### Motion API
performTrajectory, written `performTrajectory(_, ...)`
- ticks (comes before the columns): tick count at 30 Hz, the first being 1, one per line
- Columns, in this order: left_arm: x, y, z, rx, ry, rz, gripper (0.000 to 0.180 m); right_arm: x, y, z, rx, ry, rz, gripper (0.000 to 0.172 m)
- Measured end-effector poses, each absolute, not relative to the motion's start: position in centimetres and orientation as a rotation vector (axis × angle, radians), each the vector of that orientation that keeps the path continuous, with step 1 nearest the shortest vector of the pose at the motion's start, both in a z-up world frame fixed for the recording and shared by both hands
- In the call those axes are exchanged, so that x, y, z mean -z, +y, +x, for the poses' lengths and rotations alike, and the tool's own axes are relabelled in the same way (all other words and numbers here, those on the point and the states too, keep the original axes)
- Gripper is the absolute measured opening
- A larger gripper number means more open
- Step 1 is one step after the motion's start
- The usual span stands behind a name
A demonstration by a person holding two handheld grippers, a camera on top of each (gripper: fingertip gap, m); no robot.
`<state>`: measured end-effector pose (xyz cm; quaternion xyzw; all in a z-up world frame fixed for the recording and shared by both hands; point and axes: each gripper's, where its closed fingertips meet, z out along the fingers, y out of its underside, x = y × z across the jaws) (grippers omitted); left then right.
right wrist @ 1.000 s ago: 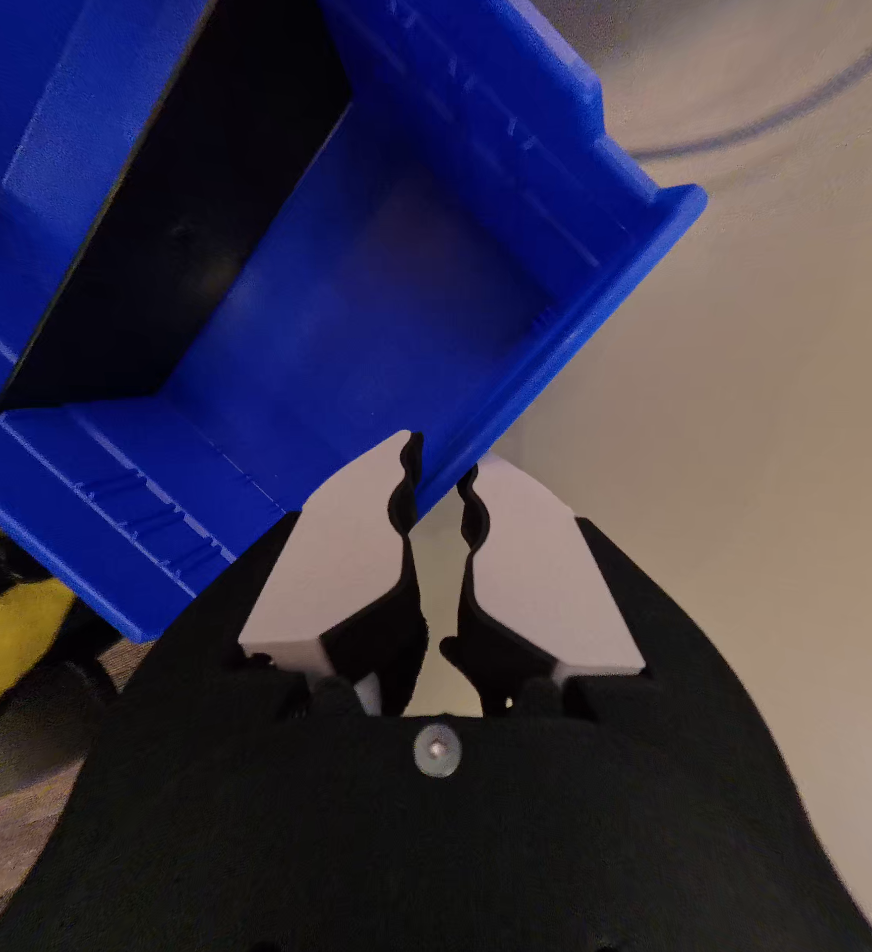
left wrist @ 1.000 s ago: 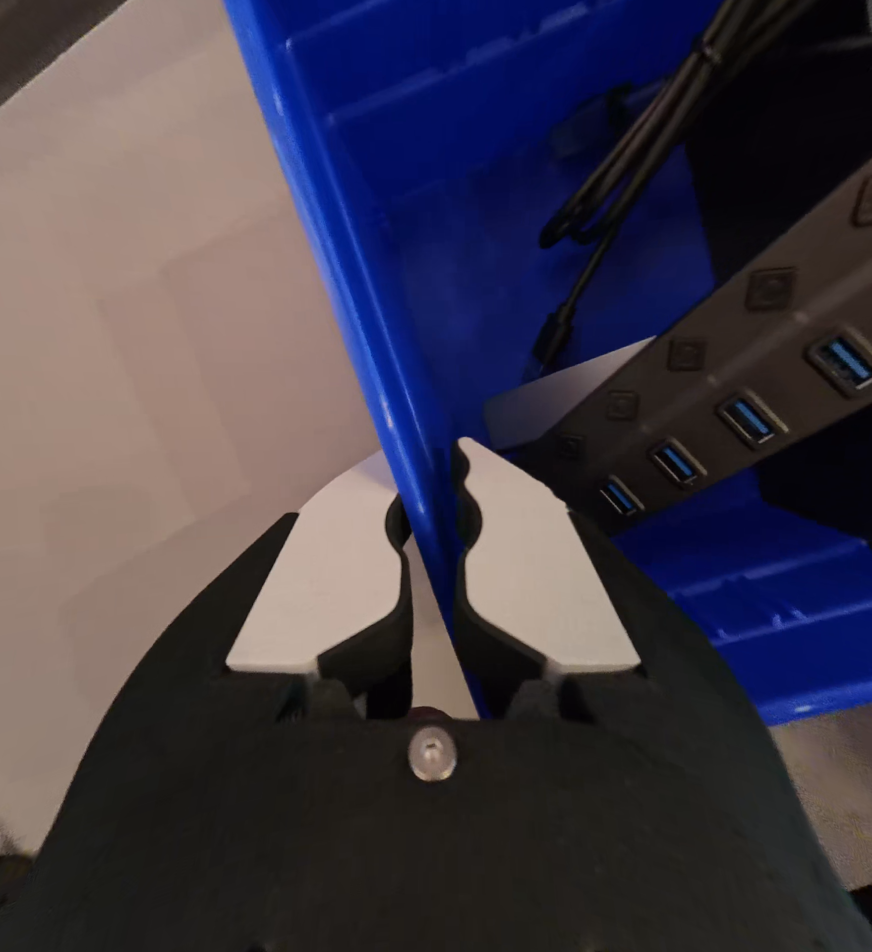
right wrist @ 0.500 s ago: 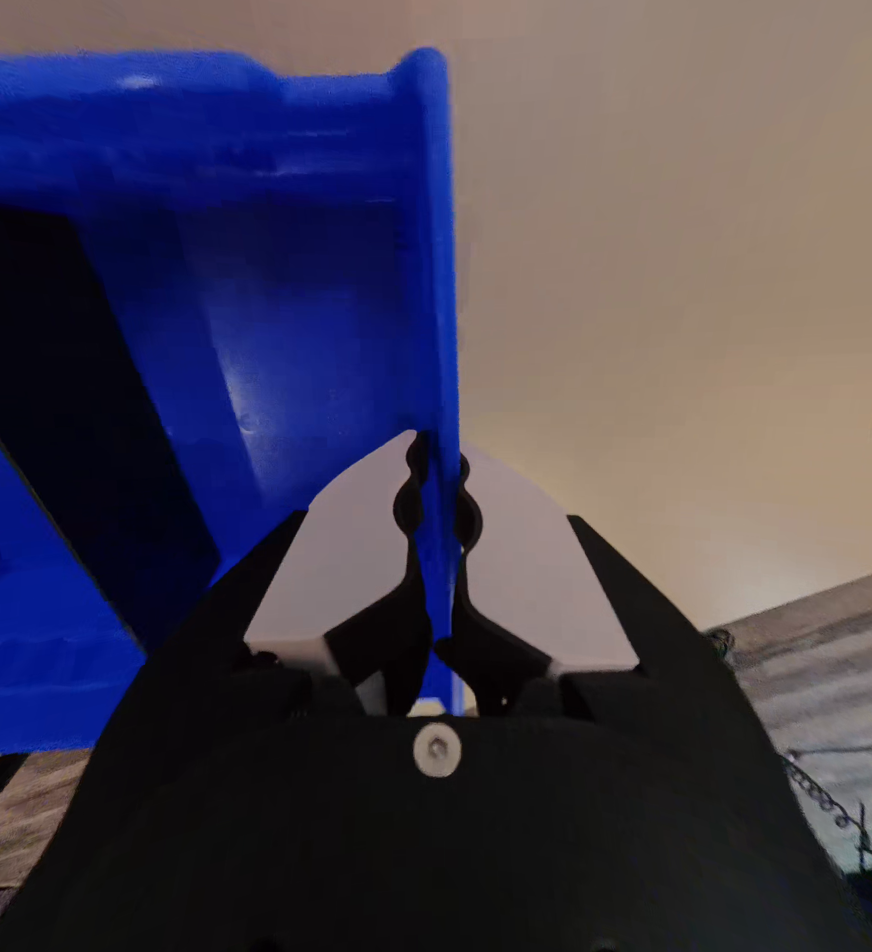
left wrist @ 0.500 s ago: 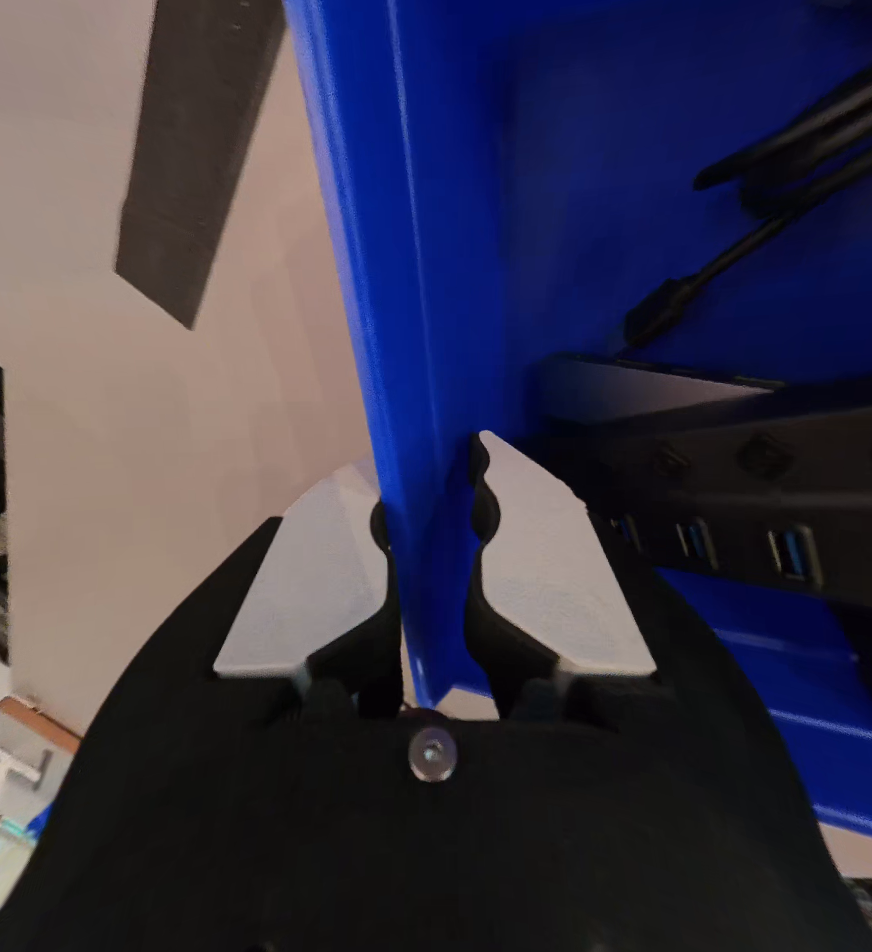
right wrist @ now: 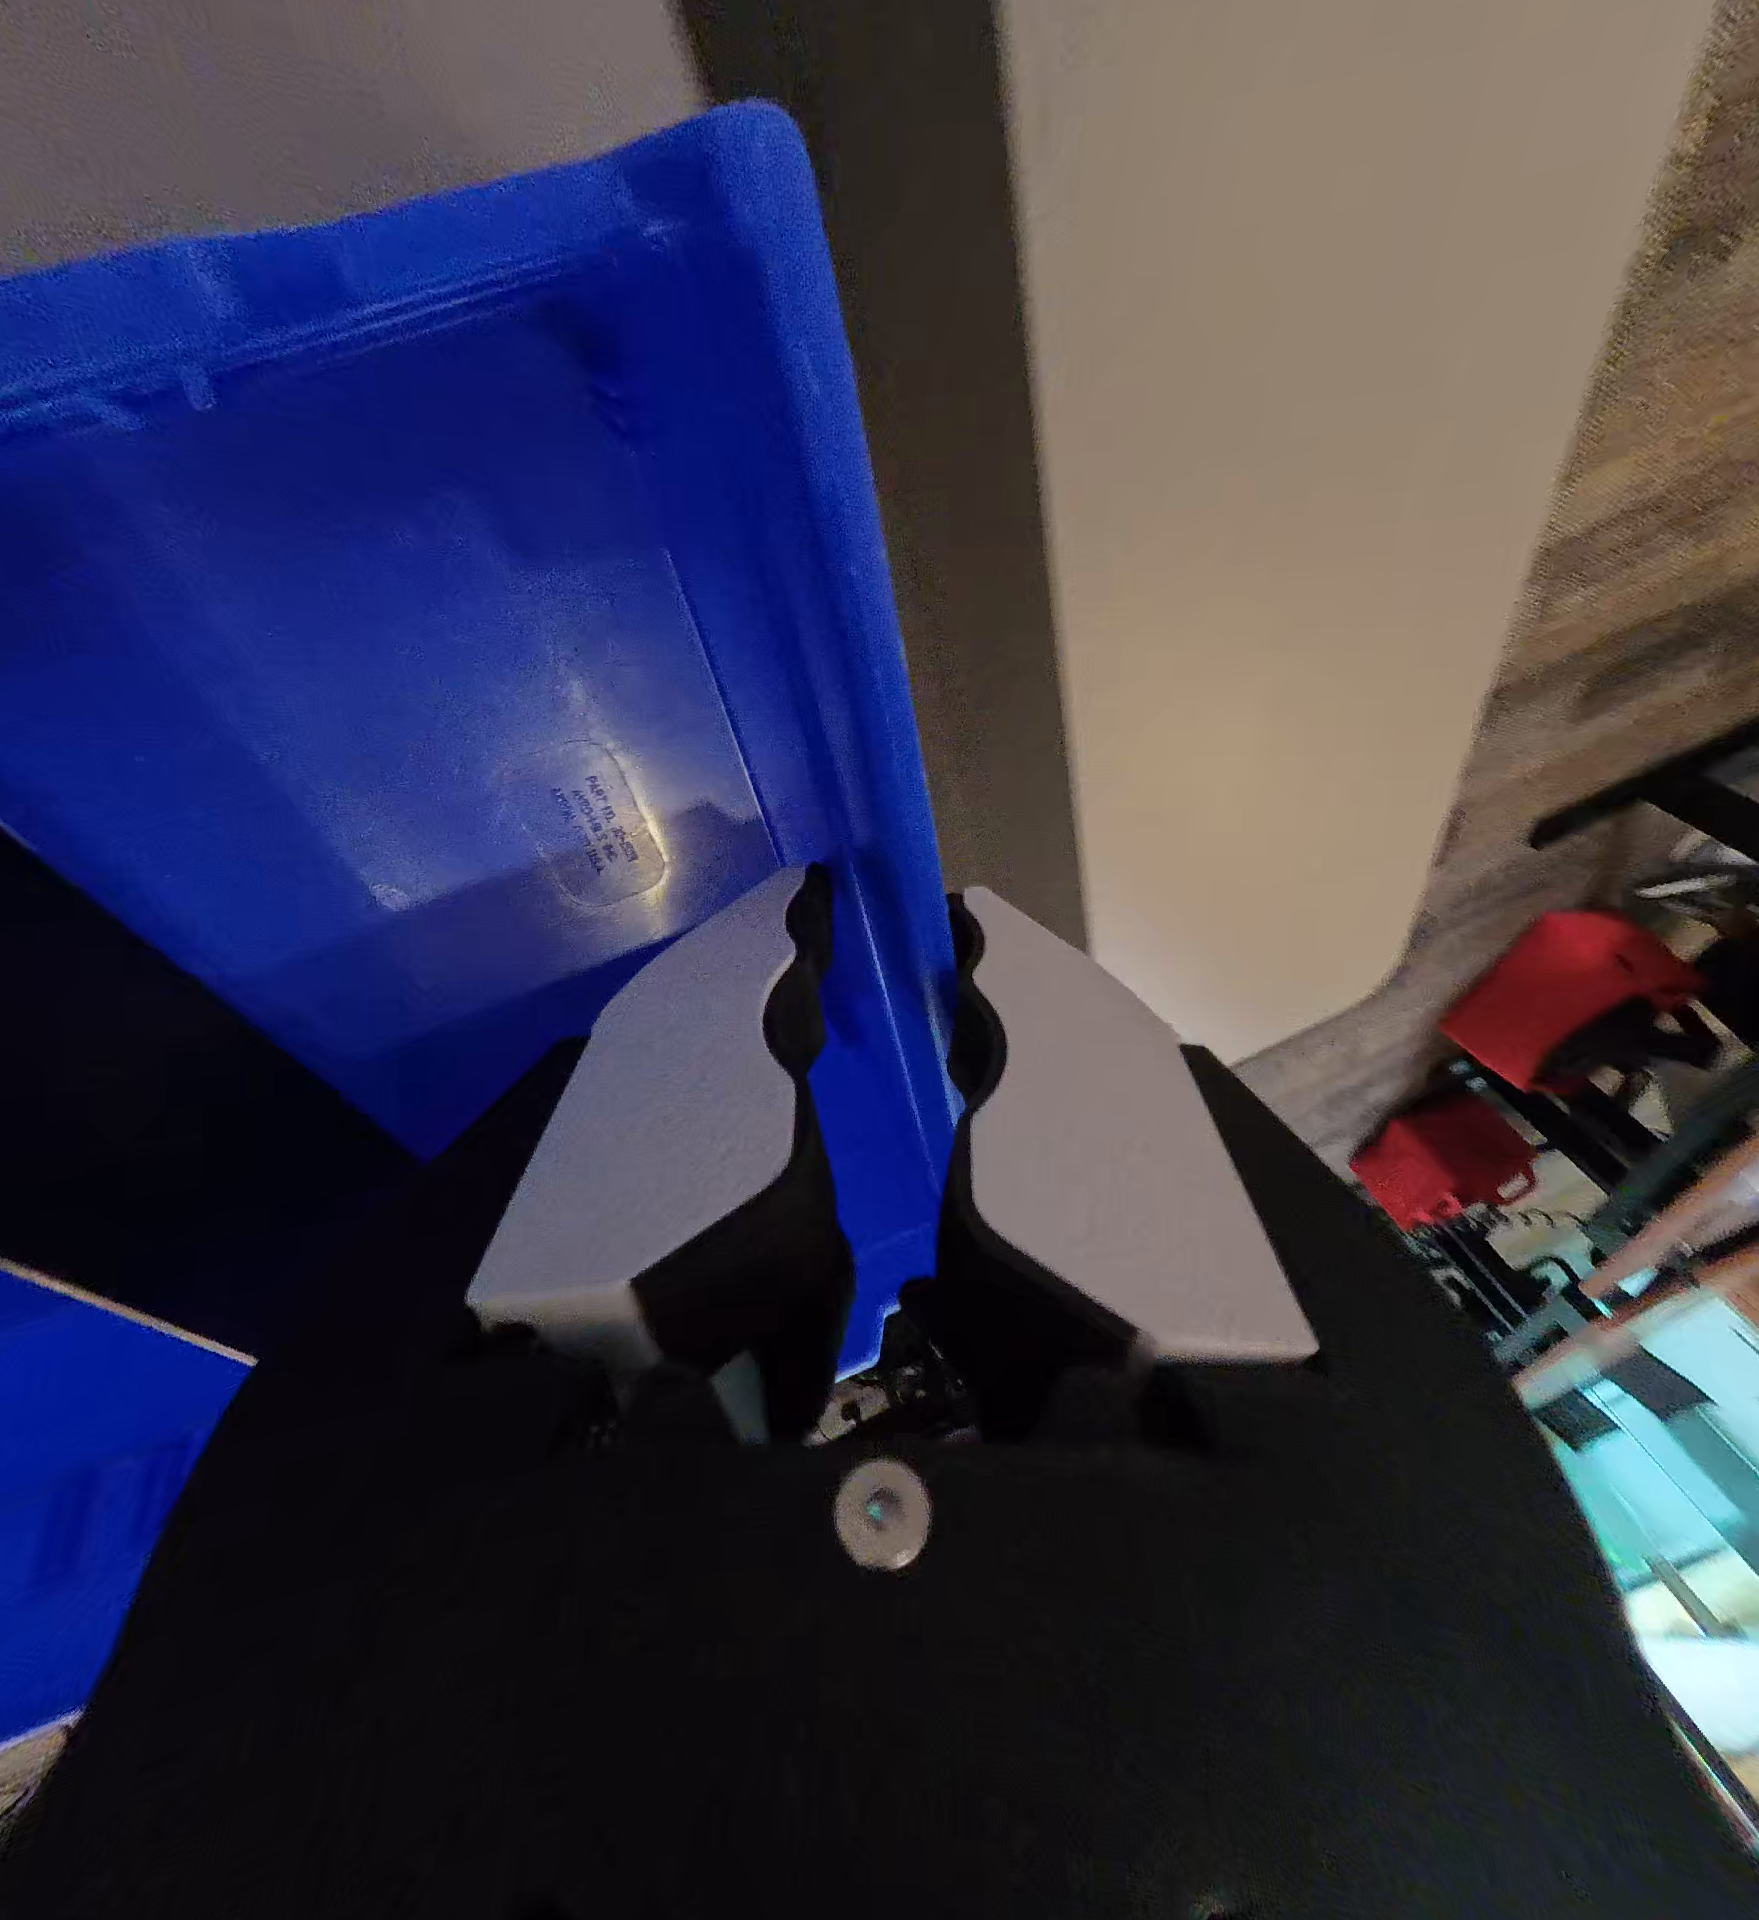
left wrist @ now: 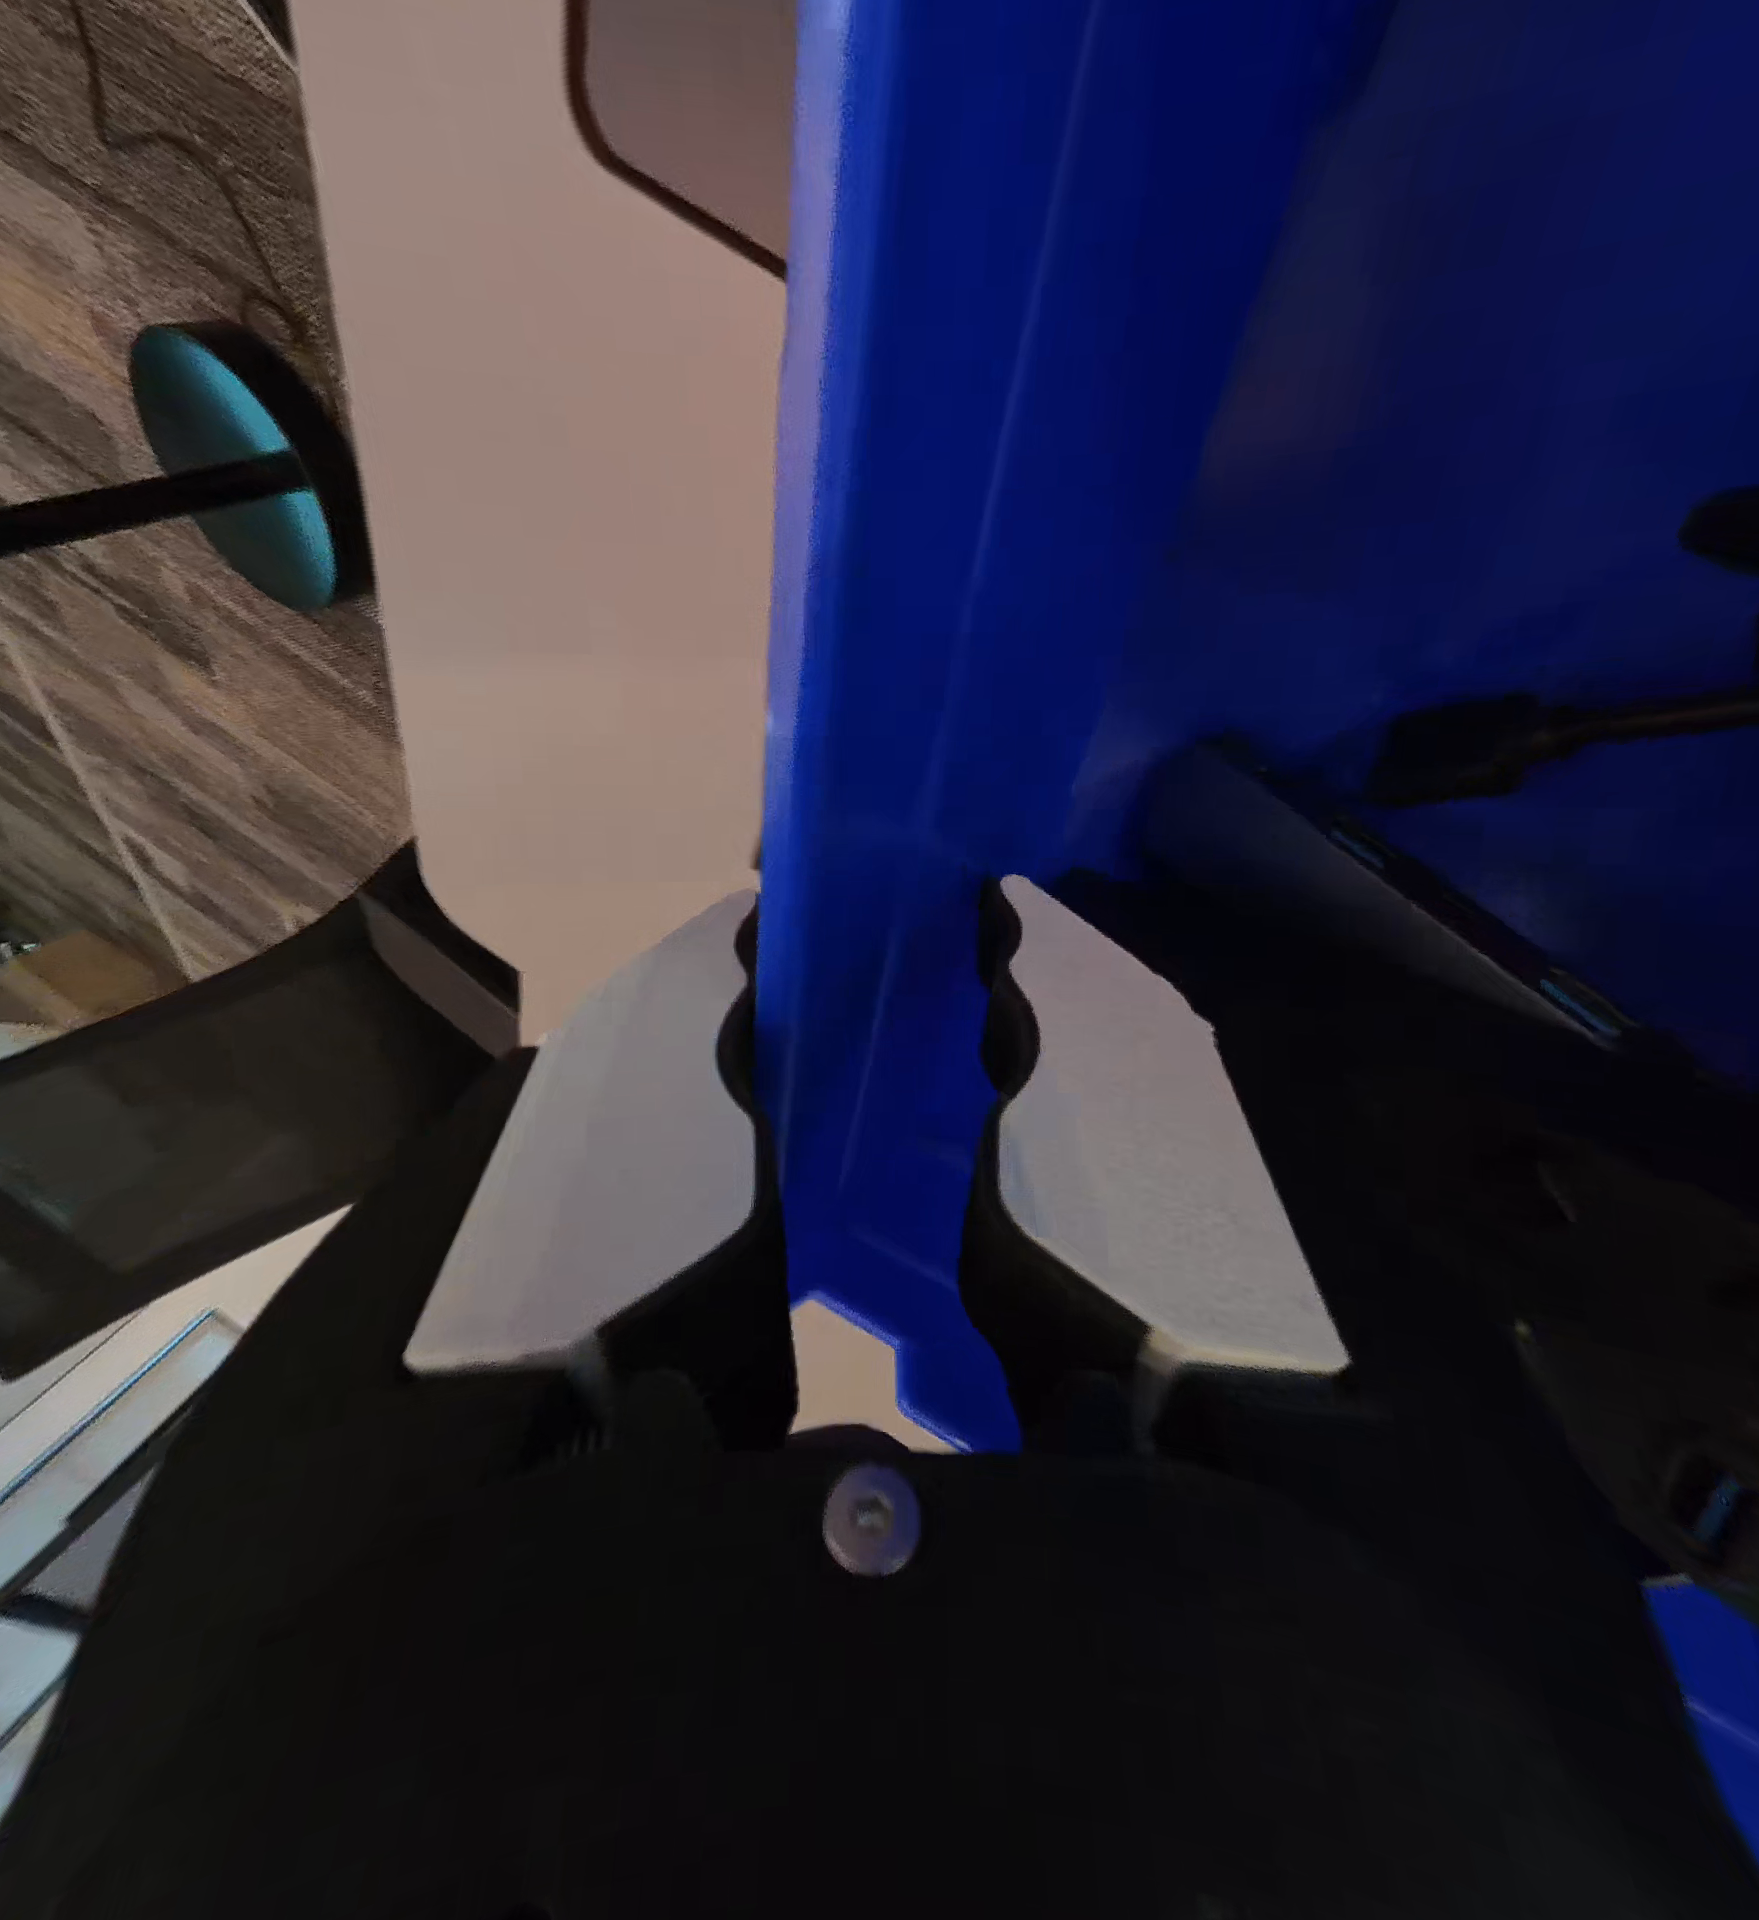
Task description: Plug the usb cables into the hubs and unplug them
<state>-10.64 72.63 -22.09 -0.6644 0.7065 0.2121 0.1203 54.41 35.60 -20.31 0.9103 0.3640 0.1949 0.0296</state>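
1. Beige table (left wrist: 563, 520) under everything; grey carpet (right wrist: 1685, 468) past its edge, red bins (right wrist: 1561, 987) and racking in the blurred background of the right wrist view.
2. Blue bin (right wrist: 387, 623) sits between both grippers, one at each side wall. It looks tipped, though the wide-angle view makes that hard to be sure of.
3. Left gripper (left wrist: 870, 997): jaws straddle the bin's side wall. Left pad looks to touch the wall, right pad is at or just off it. Spread is wide, so I read it as let go or nearly so, not clamped.
4. Right gripper (right wrist: 885, 997): jaws straddle the opposite wall's rim. A sliver of gap shows at the left pad; right pad sits against the rim. Loose, not pinching.
5. Hub (left wrist: 1374, 914) lies inside the bin, dark bar with blue ports, leaning against the inner wall near the left fingers. Black cable (left wrist: 1540, 727) with its plug lies just above the hub, not plugged in.
6. Black divider (right wrist: 127, 1039) splits the bin; the right-hand compartment looks bare.
7. Judgement: wall grips make sense for moving or steadying the bin, since the rims are the only thin, stiff edges these jaws fit. Plugging not started. Next needs the hub and plug reachable.
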Motion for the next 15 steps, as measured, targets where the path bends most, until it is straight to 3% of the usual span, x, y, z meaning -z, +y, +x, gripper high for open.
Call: performTrajectory(15, 22.0, 77.5, -8.1, -0.721, 2.064, -1.916, 0.041, 20.4, 41.9, 57.3, -0.711, 1.067, 2.817, 0.024)
